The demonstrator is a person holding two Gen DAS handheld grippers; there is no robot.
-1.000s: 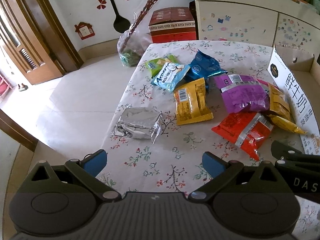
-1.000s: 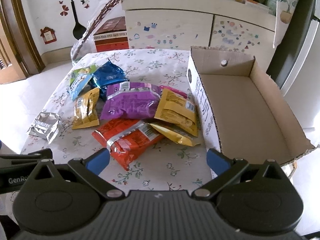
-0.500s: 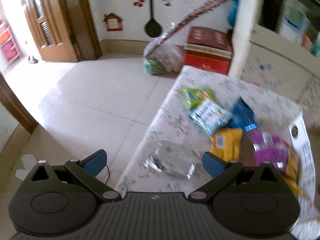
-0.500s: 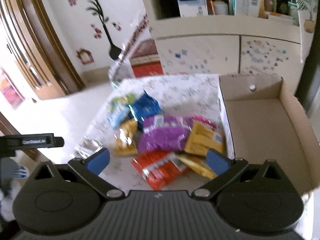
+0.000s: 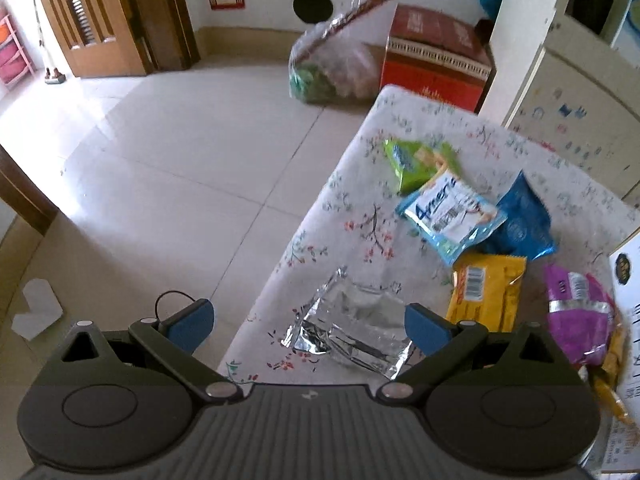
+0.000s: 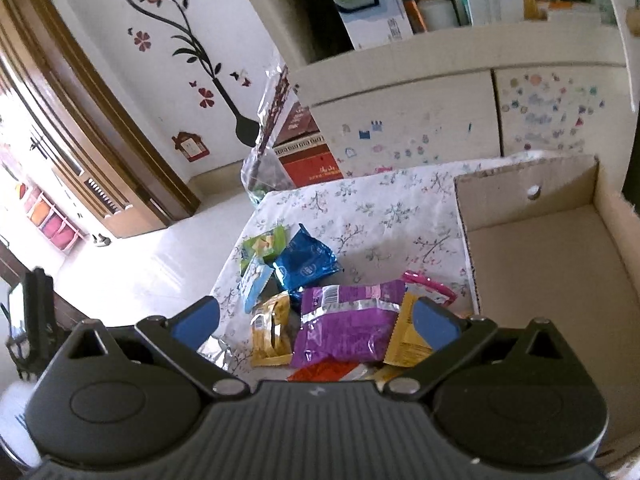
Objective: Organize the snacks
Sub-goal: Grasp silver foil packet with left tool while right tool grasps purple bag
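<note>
Left tool [image 5: 308, 325] spread wide over our silver packet [image 5: 349, 330] at the surface's [image 5: 360, 200] near edge; right tool [image 6: 316, 320] gapes above the purple bag [image 6: 346, 326].

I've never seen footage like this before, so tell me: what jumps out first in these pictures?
A bright heap of snack packets on the floral tablecloth: a purple packet in front, a dark blue packet behind it, and a silver foil packet apart, near the table's edge. Beside the heap stands an open cardboard box with nothing visible inside. Both the left gripper and right gripper hover open.
</note>
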